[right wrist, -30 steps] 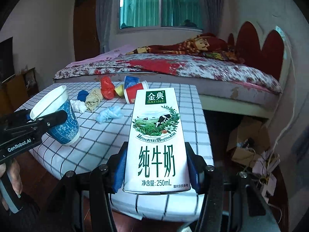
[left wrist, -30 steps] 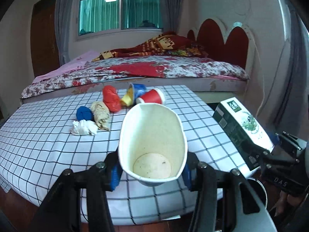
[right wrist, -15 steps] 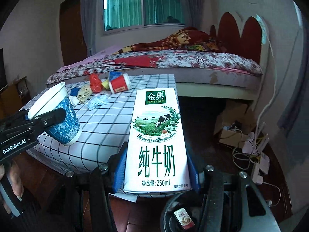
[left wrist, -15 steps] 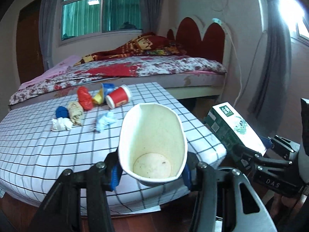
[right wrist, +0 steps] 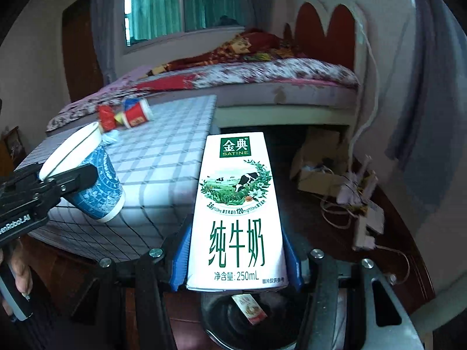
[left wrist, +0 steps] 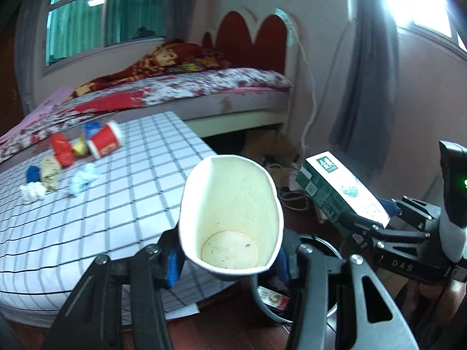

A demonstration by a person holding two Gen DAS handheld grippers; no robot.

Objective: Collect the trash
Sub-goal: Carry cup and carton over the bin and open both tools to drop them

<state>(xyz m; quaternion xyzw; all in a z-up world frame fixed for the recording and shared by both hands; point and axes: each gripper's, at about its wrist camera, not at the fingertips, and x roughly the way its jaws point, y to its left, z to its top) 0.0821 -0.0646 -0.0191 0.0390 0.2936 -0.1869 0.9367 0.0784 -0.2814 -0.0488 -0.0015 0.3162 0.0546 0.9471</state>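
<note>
Checkered tablecloth point(left wrist: 122, 192) | left hand-held gripper point(left wrist: 230, 258) squeezes paper cup point(left wrist: 230, 218) | right hand-held gripper point(right wrist: 236, 259) clamps boxy milk carton point(right wrist: 238, 210)

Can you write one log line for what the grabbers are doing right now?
left gripper: holds paper cup | right gripper: holds milk carton | both above trash bin | release: not yet

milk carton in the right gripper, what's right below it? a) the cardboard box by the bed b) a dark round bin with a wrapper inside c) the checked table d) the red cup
b: in the right wrist view the milk carton, clamped in the right gripper, hangs over the dark round bin, where a small wrapper lies; the checked table is off to the left.
</note>
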